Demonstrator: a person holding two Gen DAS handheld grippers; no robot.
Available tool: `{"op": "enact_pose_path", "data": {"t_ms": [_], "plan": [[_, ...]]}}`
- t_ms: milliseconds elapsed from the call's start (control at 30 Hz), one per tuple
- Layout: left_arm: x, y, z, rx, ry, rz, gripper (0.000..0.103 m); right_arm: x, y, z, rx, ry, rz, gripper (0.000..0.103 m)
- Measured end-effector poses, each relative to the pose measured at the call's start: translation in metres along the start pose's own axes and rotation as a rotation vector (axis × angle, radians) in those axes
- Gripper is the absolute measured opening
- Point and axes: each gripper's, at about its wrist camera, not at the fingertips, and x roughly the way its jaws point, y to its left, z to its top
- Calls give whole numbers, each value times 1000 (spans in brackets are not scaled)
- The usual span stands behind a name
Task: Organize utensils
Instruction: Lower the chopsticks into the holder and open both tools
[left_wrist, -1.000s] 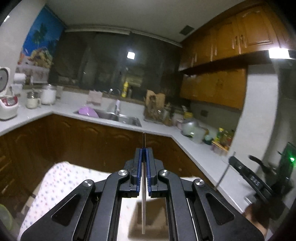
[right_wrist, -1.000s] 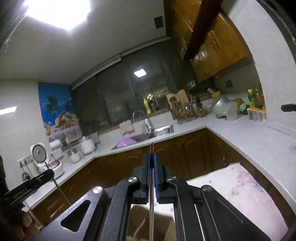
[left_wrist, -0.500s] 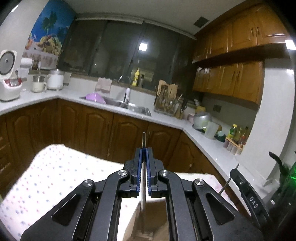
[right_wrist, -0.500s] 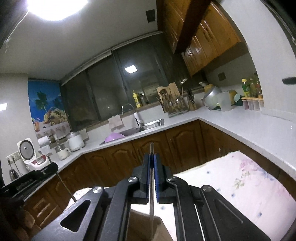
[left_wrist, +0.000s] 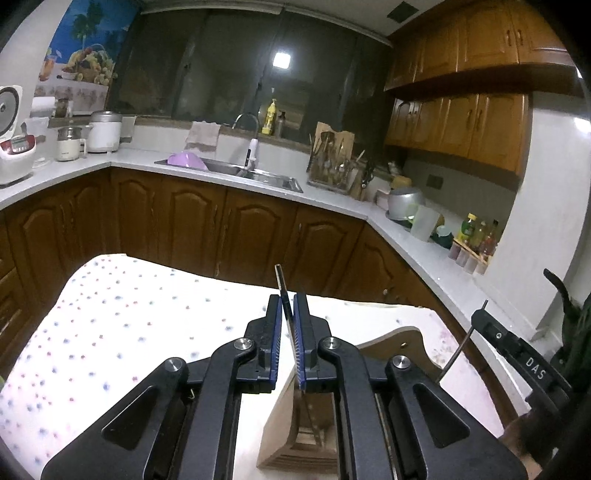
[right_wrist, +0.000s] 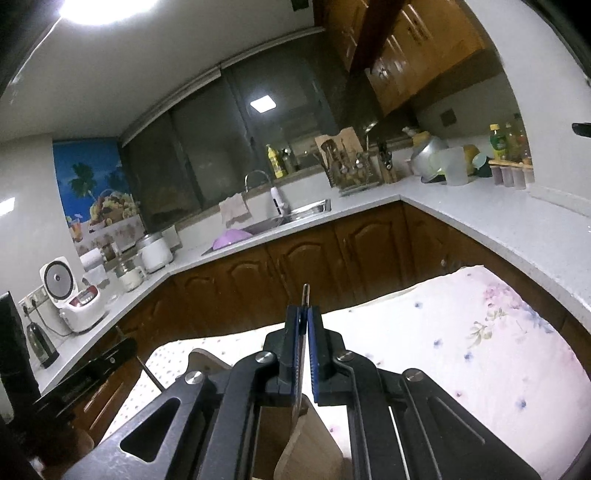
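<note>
1. Wooden kitchen cabinets and a white worktop with a sink (left_wrist: 258, 173) form the background; a table (left_wrist: 110, 332) under a dotted cloth fills the foreground.
2. A wooden utensil holder (left_wrist: 391, 347) stands on the table, directly below both claws.
3. A thin flat utensil (left_wrist: 286, 314) is seen tilted between the left claw's (left_wrist: 288, 332) pads, which are slightly parted; the grip looks loose.
4. A slim metal utensil (right_wrist: 305, 295) is clamped upright by the closed right claw (right_wrist: 303, 347).
5. Judged risk: the tilted utensil may slip sideways, miss its slot or tip the holder if released off-line.
</note>
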Motion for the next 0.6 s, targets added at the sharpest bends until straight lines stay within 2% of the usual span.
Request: {"op": "enact_pose_path", "data": {"t_ms": [167,200,233,267,333,400,467,500,533,600], "plan": [[-2,-2,1,15,8,17,8,3,-1,1,0,31,4,10],[-2,-1,1,16,18,22,15,3,-2,1,6,35,8,10],[-5,0,1,11,23,25,26,1,-3,1,11,41,5,16],[-8,1,0,6,21,28,32,1,-4,0,14,43,4,21],[-19,5,-2,-4,16,51,62,-6,-7,0,27,38,8,43],[-33,9,-6,-12,2,58,66,-19,-9,0,40,17,25,53],[-46,14,-11,-15,14,74,76,-32,-11,-1,42,4,32,63],[-52,16,-14,-19,17,80,80,-38,-12,-3,46,3,37,73],[-60,19,-18,-21,22,81,81,-47,-13,-5,56,7,46,80],[-72,21,-25,-10,40,80,86,-60,-16,-8,71,14,54,85]]}}
